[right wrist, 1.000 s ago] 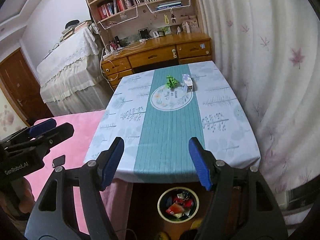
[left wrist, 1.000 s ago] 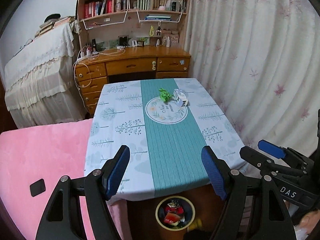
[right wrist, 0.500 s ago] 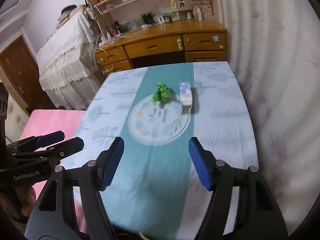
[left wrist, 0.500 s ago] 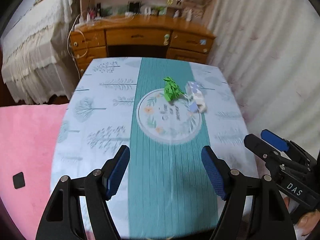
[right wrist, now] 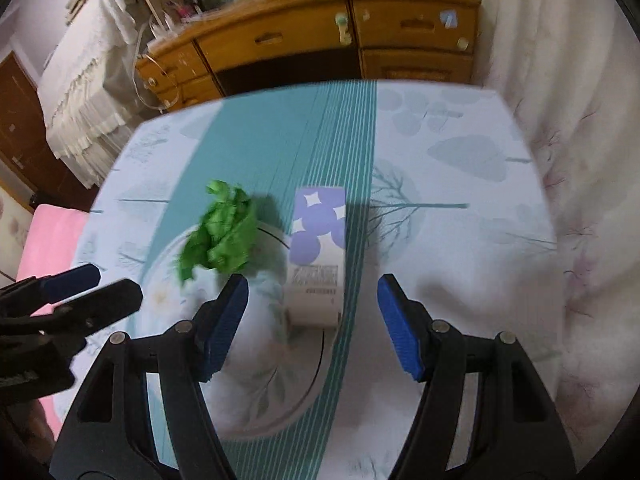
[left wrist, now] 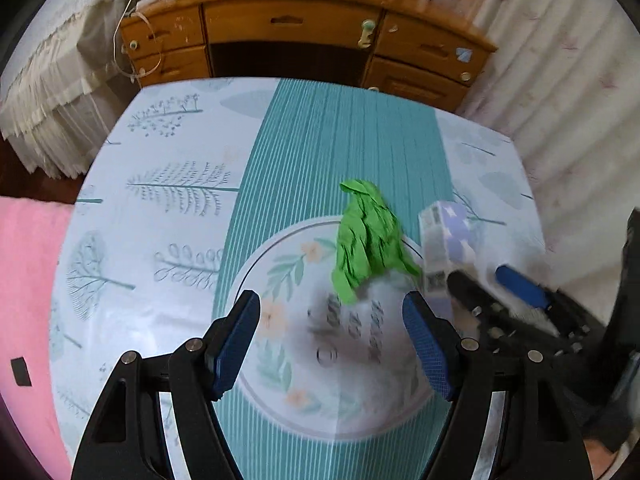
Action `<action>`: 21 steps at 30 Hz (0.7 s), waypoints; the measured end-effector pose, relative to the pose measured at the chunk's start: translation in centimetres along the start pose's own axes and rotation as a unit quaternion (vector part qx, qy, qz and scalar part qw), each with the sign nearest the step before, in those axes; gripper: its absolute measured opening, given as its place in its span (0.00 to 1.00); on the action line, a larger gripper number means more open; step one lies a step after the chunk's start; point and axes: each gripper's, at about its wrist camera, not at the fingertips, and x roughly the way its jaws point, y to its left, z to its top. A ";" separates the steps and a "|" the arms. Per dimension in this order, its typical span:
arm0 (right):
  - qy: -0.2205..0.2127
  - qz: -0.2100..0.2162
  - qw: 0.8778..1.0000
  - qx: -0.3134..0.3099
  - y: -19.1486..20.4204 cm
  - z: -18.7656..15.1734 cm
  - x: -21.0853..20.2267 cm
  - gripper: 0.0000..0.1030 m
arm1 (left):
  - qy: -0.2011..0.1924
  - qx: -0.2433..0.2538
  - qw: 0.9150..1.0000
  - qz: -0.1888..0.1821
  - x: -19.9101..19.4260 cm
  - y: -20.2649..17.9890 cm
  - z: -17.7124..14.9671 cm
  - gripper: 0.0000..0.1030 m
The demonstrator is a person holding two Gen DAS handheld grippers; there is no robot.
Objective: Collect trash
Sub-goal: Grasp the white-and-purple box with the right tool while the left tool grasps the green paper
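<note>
Right wrist view: carton (right wrist: pixel 316 256) just ahead, between wide jaws.
Left gripper (left wrist: pixel 332 342): wide, paper (left wrist: pixel 368 240) ahead.
Tip: straddle, then squeeze.

Both grippers have moved forward from past the table's near edge to over its middle. The yellow bin under the near edge and the bookshelf above the desk have dropped out of view. Left gripper (left wrist: pixel 332 334), jaws spread wide, now hangs just short of the crumpled green paper wad (left wrist: pixel 366 240). Right gripper (right wrist: pixel 312 320), jaws also wide apart, has come up to the small white carton with purple dots (right wrist: pixel 318 256), whose near end now sits between its blue fingertips (right wrist: pixel 224 316). Both views have gone motion-blurred.
</note>
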 end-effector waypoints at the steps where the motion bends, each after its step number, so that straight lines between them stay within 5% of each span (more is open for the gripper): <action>1: 0.007 0.000 1.000 -0.002 -0.2 0.2 1.3 0.63 | 0.001 -0.003 1.000 -0.001 0.6 0.2 0.2 0.73; 4: 0.018 -0.008 1.000 -0.014 -0.2 -0.2 3.3 0.62 | 0.005 -0.003 1.000 -0.003 2.2 -0.3 1.4 0.73; 8: 0.010 -0.003 1.000 -0.017 -1.5 -0.4 4.7 0.32 | 0.019 0.003 1.000 -0.003 4.4 -1.3 2.9 0.73; 13: 0.006 0.006 1.000 0.003 -3.7 -0.7 5.4 0.32 | 0.042 0.005 0.999 0.007 7.6 -2.9 4.4 0.72; 17: 0.007 0.008 1.000 0.009 -4.6 -1.0 5.4 0.32 | 0.058 0.000 0.998 0.014 9.4 -3.5 4.6 0.50; 21: 0.007 0.007 1.000 0.009 -4.9 -1.3 5.1 0.32 | 0.060 0.000 0.998 0.010 10.2 -3.9 4.3 0.39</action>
